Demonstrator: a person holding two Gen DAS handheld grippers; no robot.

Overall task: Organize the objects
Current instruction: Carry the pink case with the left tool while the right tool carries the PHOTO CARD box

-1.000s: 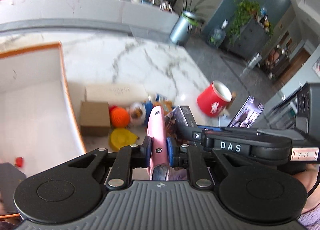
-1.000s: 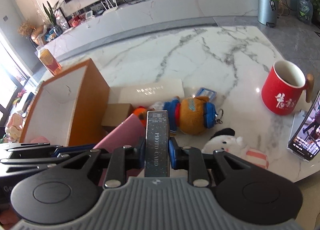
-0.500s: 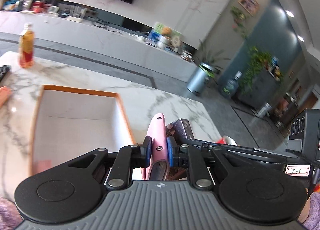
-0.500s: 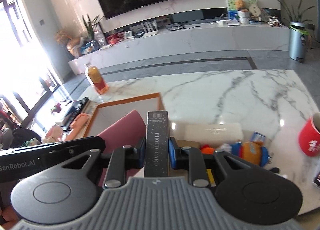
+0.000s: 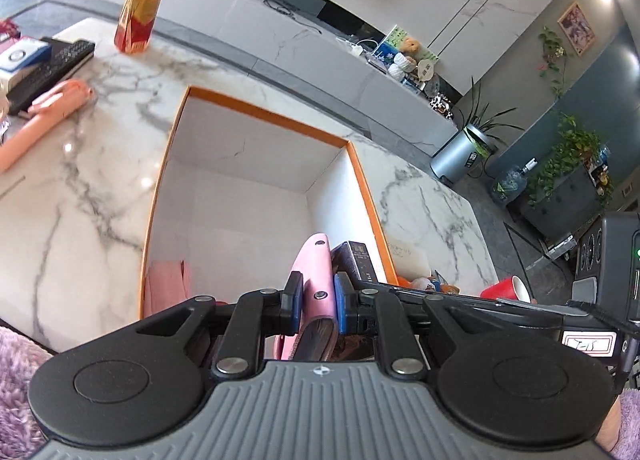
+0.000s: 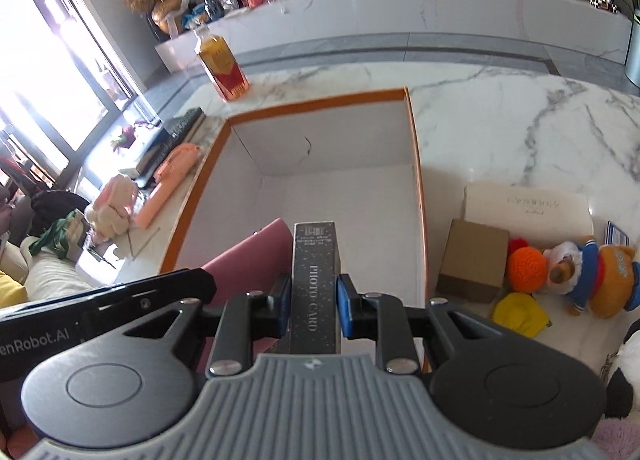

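While both tools hang over the near end of the orange-rimmed box (image 6: 412, 148), the relation that matters is plain: the open box lies straight ahead of and below each tool, so what they carry is already above its white floor.

The left tool (image 5: 316, 302) has its blue pads closed tight on a pink case (image 5: 316, 272), gripped by its thin edge, its long axis running forward along the fingers toward the far wall of the box. The right tool (image 6: 314, 306) is clamped narrowly on a dark box lettered PHOTO CARD (image 6: 316, 280), which also points forward lengthwise. The two sit side by side, the pink case to the left of the dark box, close to each other. Neither hand looks clearly nearer to the box floor; both seem placed to lower and let go, though that is a judgement only.

Inside the box, one pale pink item (image 5: 166, 288) lies at the near left corner; the rest of the floor shows white.

Outside it on the marble desk (image 6: 520, 112), just right of the box wall, lie a brown carton (image 6: 472, 264), a cream flat box (image 6: 528, 208), an orange ball (image 6: 526, 270), a yellow item (image 6: 518, 314) and a plush bear (image 6: 596, 276), apparently not yet sorted. A bottle of amber drink (image 6: 222, 64) stands beyond the far left corner.
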